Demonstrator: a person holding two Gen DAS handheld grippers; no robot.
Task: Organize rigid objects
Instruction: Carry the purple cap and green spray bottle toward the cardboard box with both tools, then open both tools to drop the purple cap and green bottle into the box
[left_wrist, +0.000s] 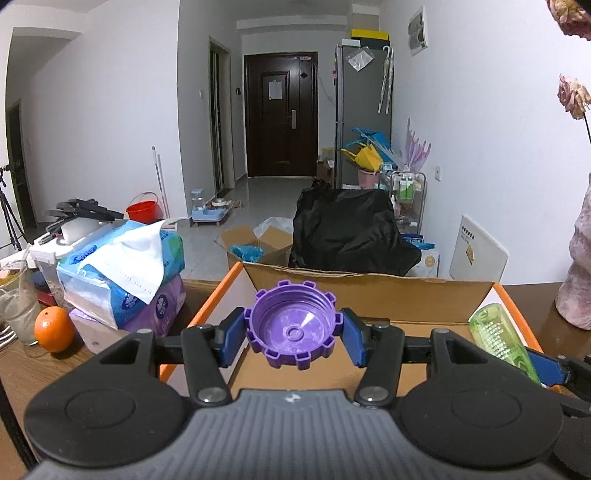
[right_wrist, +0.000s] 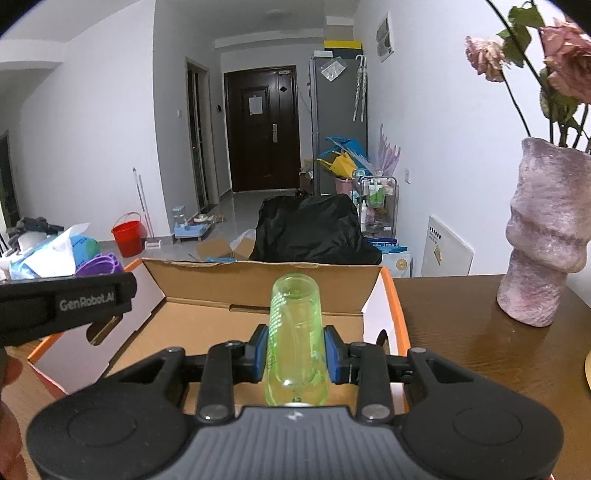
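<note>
Left wrist view is showing the left hand-held gripper (left_wrist: 293, 334) clamping a purple cap (left_wrist: 293, 325) over the cardboard box (left_wrist: 369, 291); the right hand-held gripper (right_wrist: 295, 356) is gripping a green bottle (right_wrist: 295, 332) there. Both should be lowering close to the box floor before releasing.

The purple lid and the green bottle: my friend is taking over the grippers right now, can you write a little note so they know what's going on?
Left gripper: shut on the purple lid, held over the cardboard box.
Right gripper: shut on the green bottle, also over the box.
Done: both things picked up and brought to the box.
Left: lower each one into the box and let go. The visible part of the box floor looks bare.
</note>
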